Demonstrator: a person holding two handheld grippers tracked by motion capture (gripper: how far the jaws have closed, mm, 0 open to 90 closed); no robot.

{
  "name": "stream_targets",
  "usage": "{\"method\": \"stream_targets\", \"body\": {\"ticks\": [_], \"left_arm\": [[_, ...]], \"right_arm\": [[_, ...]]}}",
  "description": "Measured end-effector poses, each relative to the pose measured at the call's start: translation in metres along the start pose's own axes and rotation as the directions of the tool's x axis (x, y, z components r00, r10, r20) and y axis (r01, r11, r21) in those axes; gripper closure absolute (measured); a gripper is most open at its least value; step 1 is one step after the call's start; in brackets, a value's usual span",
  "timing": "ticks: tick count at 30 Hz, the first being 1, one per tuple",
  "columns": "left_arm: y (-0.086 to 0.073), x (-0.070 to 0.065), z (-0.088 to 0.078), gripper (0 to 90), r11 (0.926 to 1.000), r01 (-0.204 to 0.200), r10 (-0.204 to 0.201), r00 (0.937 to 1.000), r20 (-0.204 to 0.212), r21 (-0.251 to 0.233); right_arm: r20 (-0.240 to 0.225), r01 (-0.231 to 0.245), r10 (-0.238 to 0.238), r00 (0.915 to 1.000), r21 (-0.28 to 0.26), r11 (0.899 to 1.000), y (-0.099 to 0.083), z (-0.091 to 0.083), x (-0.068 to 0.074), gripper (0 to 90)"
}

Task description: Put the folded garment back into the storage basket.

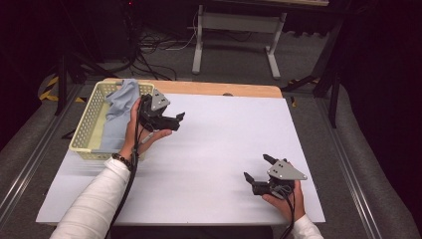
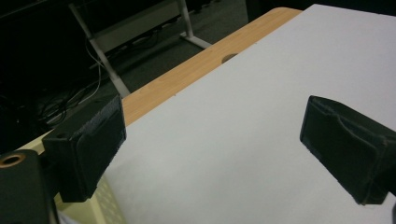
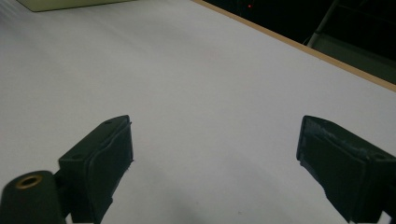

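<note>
Apparently the cloth [image 1: 118, 112] already lies in the basket [image 1: 87, 130] at the bench's [image 1: 214, 149] far left corner, a fold draped over the far rim; judged from that, little is left but tucking it in. The left tongs [image 1: 178, 118] hang just beside the basket's right wall, jaws wide and empty. The right tongs [image 1: 258, 168] rest near the front right edge, jaws wide, holding nothing. Between the 2 lies bare white surface, roomy for moving; the wooden far edge stays well apart.
</note>
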State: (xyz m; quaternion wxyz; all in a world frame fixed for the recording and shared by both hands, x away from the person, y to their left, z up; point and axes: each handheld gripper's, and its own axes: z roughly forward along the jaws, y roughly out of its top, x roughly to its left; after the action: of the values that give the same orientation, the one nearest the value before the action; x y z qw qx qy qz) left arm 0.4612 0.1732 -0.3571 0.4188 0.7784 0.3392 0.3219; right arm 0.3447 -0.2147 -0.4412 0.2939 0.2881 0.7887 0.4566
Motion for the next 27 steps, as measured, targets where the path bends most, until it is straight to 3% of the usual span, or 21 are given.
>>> {"method": "stream_targets", "body": {"ticks": [27], "left_arm": [[0.001, -0.037, -0.004, 6.1, 0.9966, -0.075, 0.077, 0.9945, 0.071, -0.033]], "right_arm": [[-0.019, 0.027, -0.027, 0.9994, 0.006, 1.0, 0.002, 0.002, 0.008, 10.7]]}}
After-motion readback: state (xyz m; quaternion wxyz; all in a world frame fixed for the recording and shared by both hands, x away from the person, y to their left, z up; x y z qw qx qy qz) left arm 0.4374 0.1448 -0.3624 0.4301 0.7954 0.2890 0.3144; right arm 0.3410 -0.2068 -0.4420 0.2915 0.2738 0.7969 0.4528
